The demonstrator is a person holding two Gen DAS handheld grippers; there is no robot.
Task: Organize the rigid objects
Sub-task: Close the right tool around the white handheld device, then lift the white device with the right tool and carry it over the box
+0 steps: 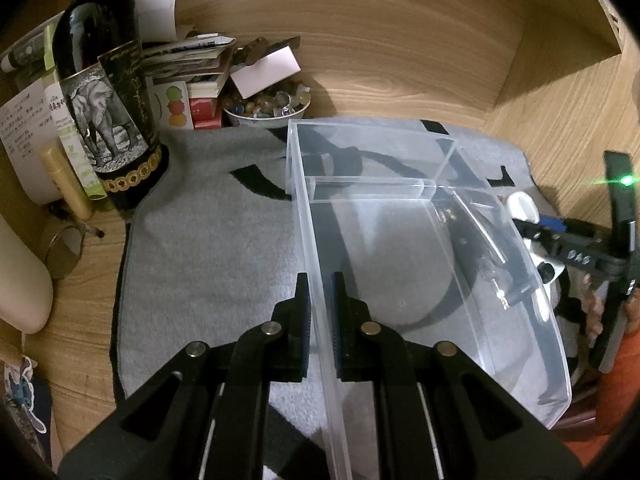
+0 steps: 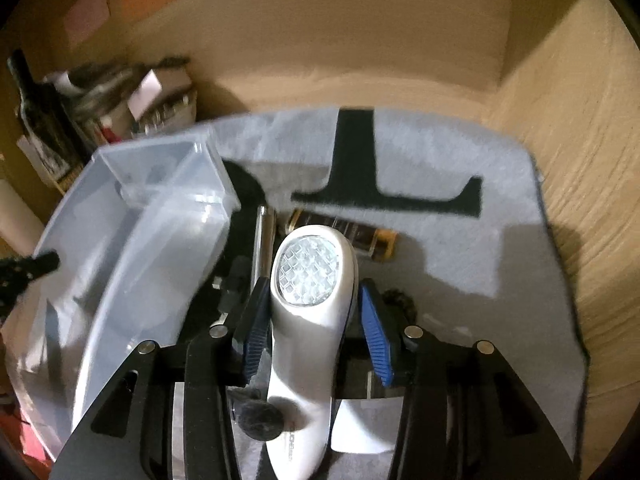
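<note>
White lint shaver (image 2: 310,320), long axis running near to far, round mesh head (image 2: 309,271) at the far end facing up, handle toward the camera. It sits on the grey mat (image 2: 460,248) just right of the clear plastic bin (image 2: 132,248), between the right gripper (image 2: 314,318) fingers; blue pads (image 2: 256,332) flank its neck, left pad touching, right pad contact unclear, so grip uncertain. Body glossy white, lettering on handle unreadable. Metal rod (image 2: 262,236) and dark flat box (image 2: 344,232) lie beside and beyond the head. Left gripper (image 1: 320,312) is clamped on the bin's left wall (image 1: 316,280).
</note>
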